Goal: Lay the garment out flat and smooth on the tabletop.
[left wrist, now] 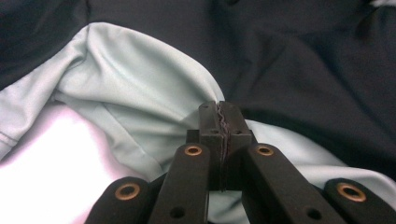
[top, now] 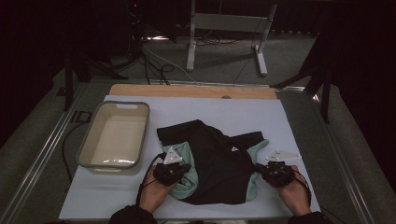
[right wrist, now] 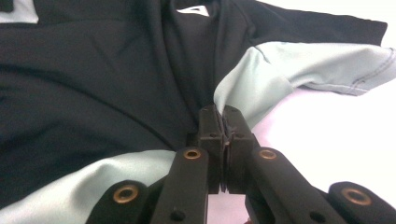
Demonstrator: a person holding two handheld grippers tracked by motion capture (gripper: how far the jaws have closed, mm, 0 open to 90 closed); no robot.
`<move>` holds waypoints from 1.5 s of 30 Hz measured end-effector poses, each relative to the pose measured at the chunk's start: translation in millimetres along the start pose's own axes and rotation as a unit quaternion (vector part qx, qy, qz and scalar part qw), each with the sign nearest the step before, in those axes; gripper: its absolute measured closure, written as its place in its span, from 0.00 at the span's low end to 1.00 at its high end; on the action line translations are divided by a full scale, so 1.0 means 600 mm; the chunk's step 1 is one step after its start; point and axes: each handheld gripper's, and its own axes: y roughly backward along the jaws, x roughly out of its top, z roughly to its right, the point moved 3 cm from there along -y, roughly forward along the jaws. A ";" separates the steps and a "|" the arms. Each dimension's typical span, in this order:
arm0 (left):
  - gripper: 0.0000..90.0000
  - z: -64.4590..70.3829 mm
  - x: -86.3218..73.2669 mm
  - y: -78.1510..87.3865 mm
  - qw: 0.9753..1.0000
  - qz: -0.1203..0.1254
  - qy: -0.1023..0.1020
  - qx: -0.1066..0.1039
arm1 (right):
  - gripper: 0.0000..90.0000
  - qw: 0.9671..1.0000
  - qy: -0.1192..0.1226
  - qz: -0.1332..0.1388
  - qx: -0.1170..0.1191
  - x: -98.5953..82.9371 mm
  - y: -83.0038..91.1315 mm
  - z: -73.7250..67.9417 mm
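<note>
Shirt: black and mint-green shirt [top: 217, 161], crumpled on the white table cover [top: 280, 121], right of the basin.
Left gripper [top: 173, 171]: at the shirt's left edge; jaws pressed together over mint fabric [left wrist: 140, 93]; whether cloth is pinched, cannot tell.
Right gripper [top: 274, 172]: at the shirt's right edge; jaws together at the black-mint seam; grip on cloth unclear.
Basin: grey plastic basin [top: 114, 135], left of the shirt, apart from it.

Black sports shirt [top: 217, 163] with mint-green side panels, lay rumpled, spread mid-table, small white chest logo facing up
</note>
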 end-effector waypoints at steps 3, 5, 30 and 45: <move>1.00 0.009 -0.003 0.010 1.000 0.004 -0.003 -0.010 | 0.98 1.000 0.004 -0.001 0.002 -0.006 0.007 -0.005; 1.00 0.016 -0.005 0.016 1.000 0.008 0.000 -0.023 | 0.98 1.000 0.007 -0.002 0.003 -0.009 0.012 -0.008; 1.00 0.027 -0.012 0.045 0.999 0.034 0.007 -0.042 | 0.51 0.996 -0.047 0.049 -0.053 0.049 0.026 0.063; 1.00 0.027 -0.012 0.047 0.998 0.038 0.010 -0.042 | 0.54 0.988 -0.112 0.008 -0.106 0.050 -0.035 0.137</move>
